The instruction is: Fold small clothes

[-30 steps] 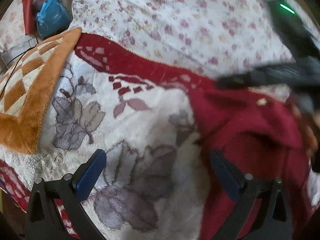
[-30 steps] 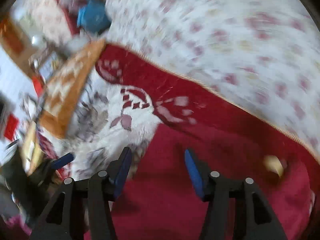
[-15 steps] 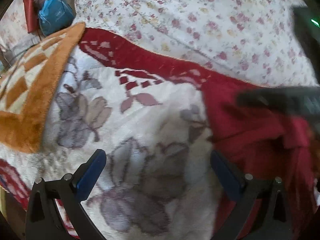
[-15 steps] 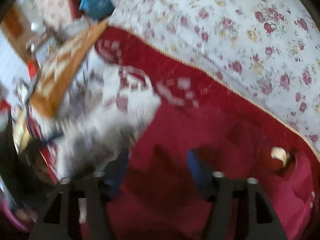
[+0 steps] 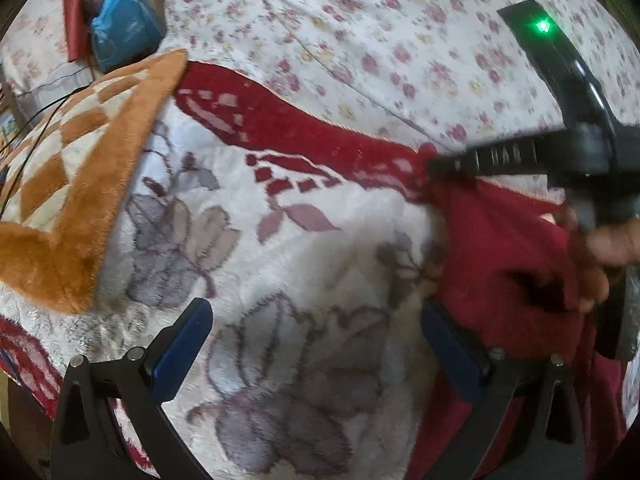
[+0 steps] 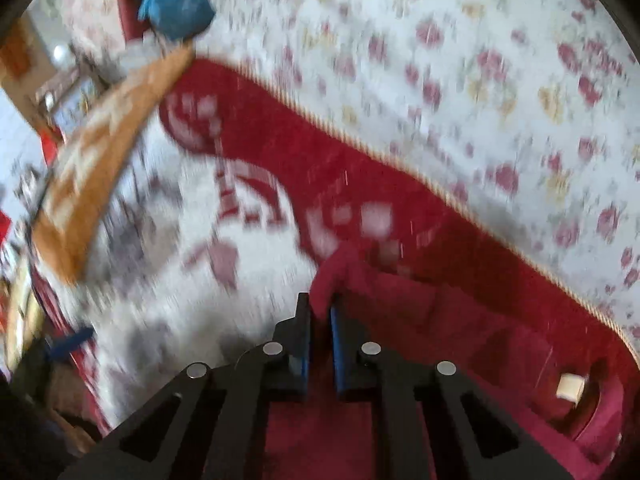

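Orange cushion [image 5: 68,184] lies beside red garment [image 5: 508,240].

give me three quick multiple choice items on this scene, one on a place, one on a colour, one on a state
1. Where is the orange checked blanket in the left wrist view?
A. left
B. right
C. bottom centre

2. What colour is the garment?
A. blue
B. dark red
C. green

3. How do the right gripper jaws stand?
A. wide open, nothing between
B. out of view
C. shut on the garment

Key: 1 A, it lies at the left edge of that view; 2 B, the cloth is deep red; 3 C, the blue pads pinch a fold of it, having just closed. The left gripper stands open over the floral blanket.
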